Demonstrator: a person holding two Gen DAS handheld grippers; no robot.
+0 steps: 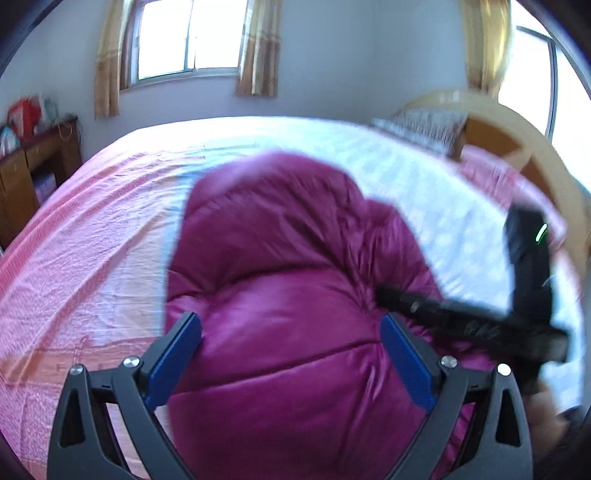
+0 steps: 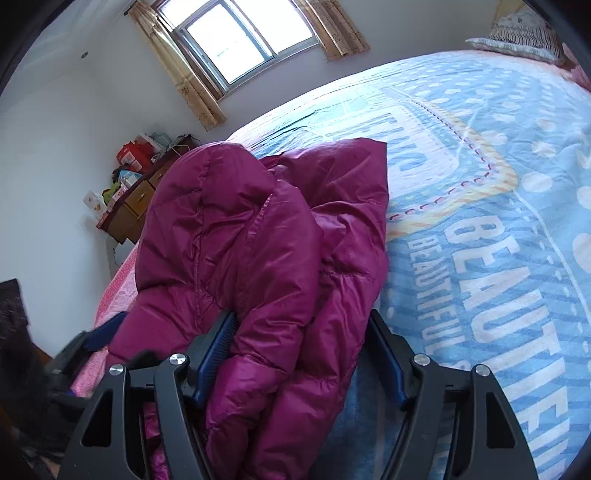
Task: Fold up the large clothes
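A magenta puffer jacket (image 1: 280,236) lies bunched and partly folded on the bed, and it fills the middle of the right wrist view too (image 2: 236,236). My left gripper (image 1: 291,328) hovers over its near end with the blue pads spread wide, gripping nothing. My right gripper (image 2: 301,332) straddles a thick fold of the jacket. Its left pad touches the fabric, while blue blanket shows between the fold and the right pad, so it stands open. In the left wrist view the right gripper (image 1: 391,299) is a blurred black shape at the jacket's right side.
The bed carries a pink sheet (image 1: 74,258) and a blue printed blanket (image 2: 480,221), with a patterned pillow (image 2: 524,29) by the wooden headboard (image 1: 517,140). A wooden cabinet (image 2: 136,199) with clutter stands against the wall left of the bed, below a curtained window (image 2: 243,40).
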